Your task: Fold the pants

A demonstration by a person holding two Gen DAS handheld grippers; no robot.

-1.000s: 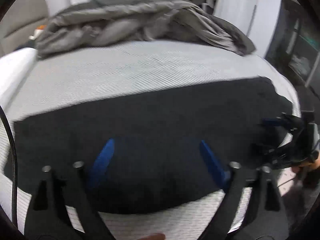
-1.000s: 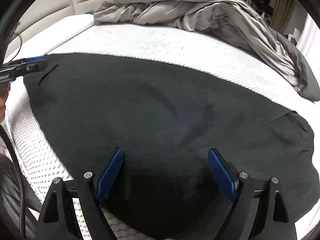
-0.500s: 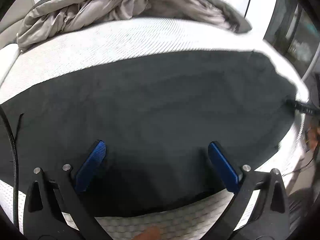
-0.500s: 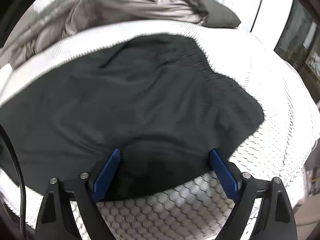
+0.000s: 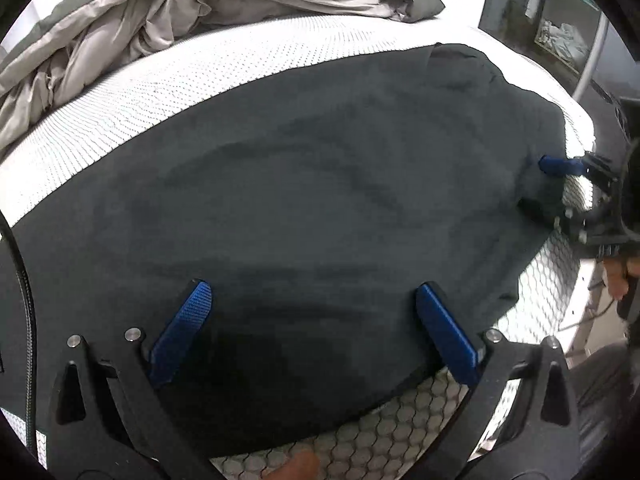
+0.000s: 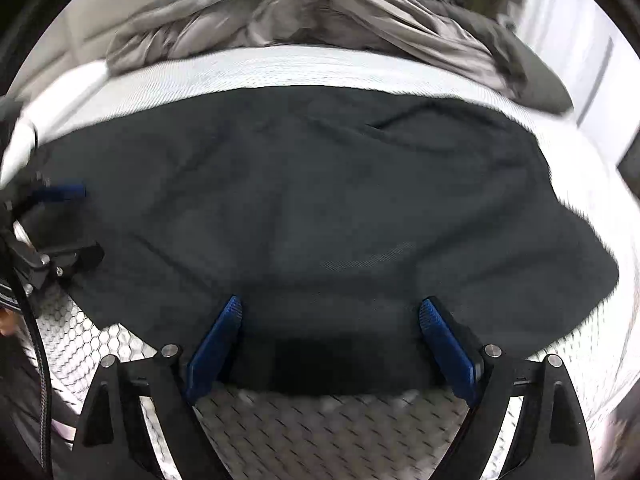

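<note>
The dark pants lie flat on the white mattress, their long axis running side to side across both wrist views, parallel to the near edge. I hold the left gripper and right gripper over that near hem, both spread wide with nothing pinched. A rumpled grey duvet lies beyond.

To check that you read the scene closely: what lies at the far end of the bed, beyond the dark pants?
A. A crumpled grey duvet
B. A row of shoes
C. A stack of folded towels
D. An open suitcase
A: in both wrist views a rumpled grey duvet is bunched up on the white mattress beyond the spread dark pants.
</note>
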